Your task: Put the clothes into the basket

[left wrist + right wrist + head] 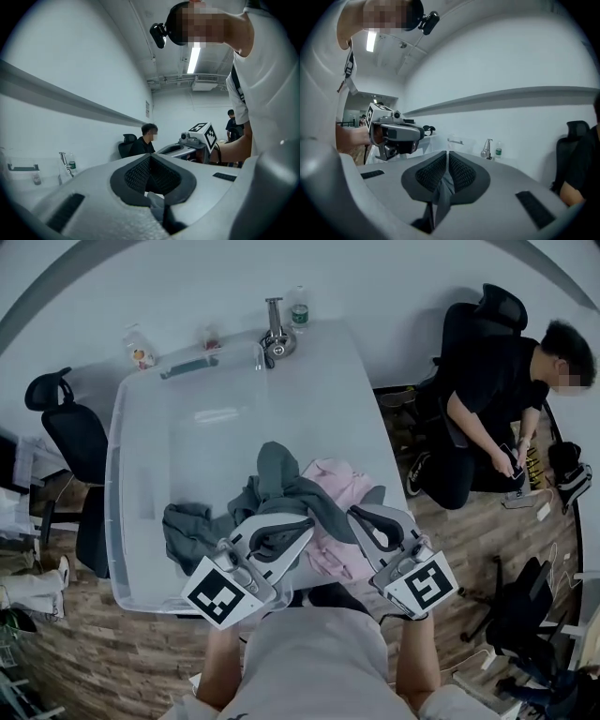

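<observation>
A dark grey garment (277, 476) is bunched up and lifted over the near end of the white table (328, 390). A pink garment (339, 491) lies under it. My left gripper (302, 523) is shut on a fold of the grey cloth (155, 200), seen between its black pads (136, 176). My right gripper (362, 517) is shut on another fold of grey cloth (443, 190). The two grippers face each other, close together. More grey cloth (189, 527) hangs to the left by the clear plastic basket (131, 437). I cannot tell whether it is inside.
A metal faucet-like fixture (276, 334) and a bottle (298, 307) stand at the table's far end. A black office chair (73, 439) is at the left. A person (502, 395) sits on the floor at the right, near another chair (525, 607).
</observation>
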